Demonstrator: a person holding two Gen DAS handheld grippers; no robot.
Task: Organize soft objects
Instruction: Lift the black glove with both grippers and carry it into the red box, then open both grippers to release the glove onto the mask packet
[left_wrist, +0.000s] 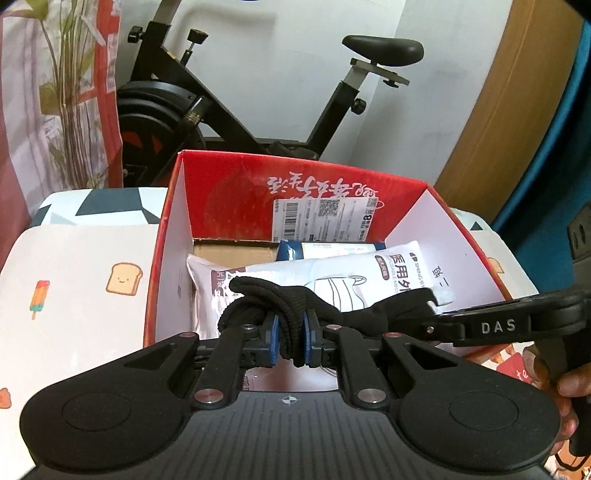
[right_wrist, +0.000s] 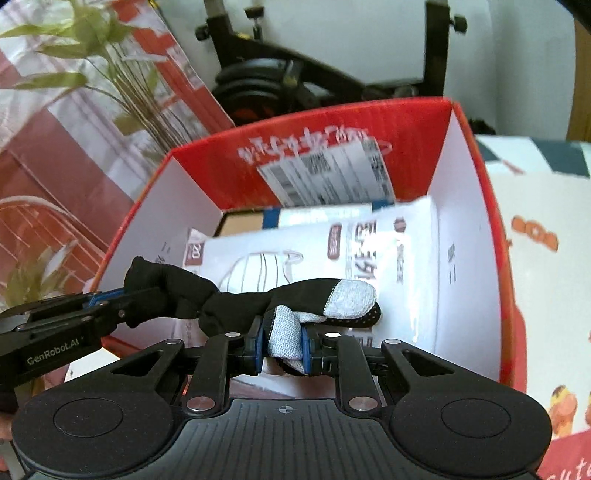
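A black knit glove (left_wrist: 291, 299) with grey fingertips (right_wrist: 351, 297) hangs stretched between both grippers over the open red box (left_wrist: 173, 206). My left gripper (left_wrist: 290, 341) is shut on the glove's black cuff end. In the right wrist view it enters from the left (right_wrist: 107, 297). My right gripper (right_wrist: 283, 345) is shut on a grey finger of the glove, and in the left wrist view it reaches in from the right (left_wrist: 430, 308). Inside the box (right_wrist: 461, 221) lie a white mask pack (left_wrist: 369, 273) (right_wrist: 295, 258) and a blue pack (left_wrist: 291, 251) behind it.
The box stands on a white cloth (left_wrist: 74, 295) printed with toast and ice lollies. An exercise bike (left_wrist: 229, 110) stands behind the box, a plant (left_wrist: 70, 92) at the back left. A person's hand (left_wrist: 569, 384) grips the right tool's handle.
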